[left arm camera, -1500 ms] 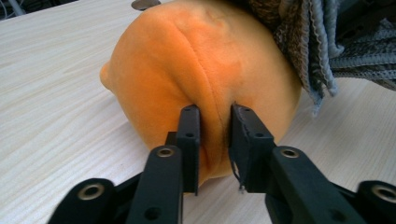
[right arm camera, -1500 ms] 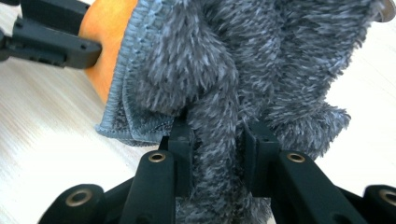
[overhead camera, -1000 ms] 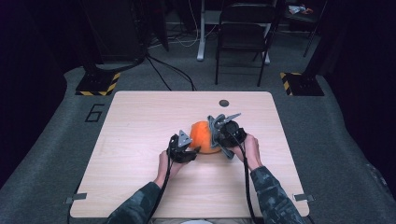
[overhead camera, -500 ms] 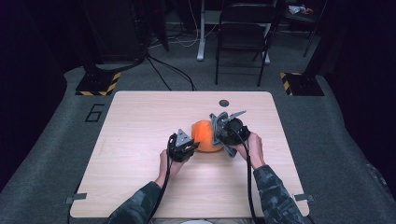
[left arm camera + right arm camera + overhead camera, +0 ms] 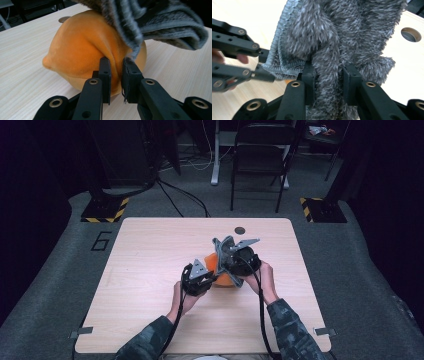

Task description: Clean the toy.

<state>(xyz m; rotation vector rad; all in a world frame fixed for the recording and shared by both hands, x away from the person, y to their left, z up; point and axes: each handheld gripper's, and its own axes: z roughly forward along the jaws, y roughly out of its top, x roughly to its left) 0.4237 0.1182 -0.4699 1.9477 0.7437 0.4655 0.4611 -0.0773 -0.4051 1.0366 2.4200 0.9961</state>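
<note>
Pale wooden worktop (image 5: 150, 270) carried an orange plush toy (image 5: 82, 50) near its centre. Left gripper (image 5: 115, 72), its jaws just closed, pinched a fold of the plush. Right gripper (image 5: 328, 75) pinched a grey fuzzy cloth (image 5: 332, 32) draped over the toy.

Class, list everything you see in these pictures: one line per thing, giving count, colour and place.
Plush: one, orange, mid-table, pinched by the left gripper.
Cloth: one, grey, fuzzy, over the plush, clamped by the right gripper.
Table: one, light wood, centre.
Hole: one, dark, far table edge.
Chair: one, black, behind the table.
Left gripper: one, black, shut on the plush.
Right gripper: one, black, shut on the cloth.
Sleeves: two, camouflage, bottom.
</note>
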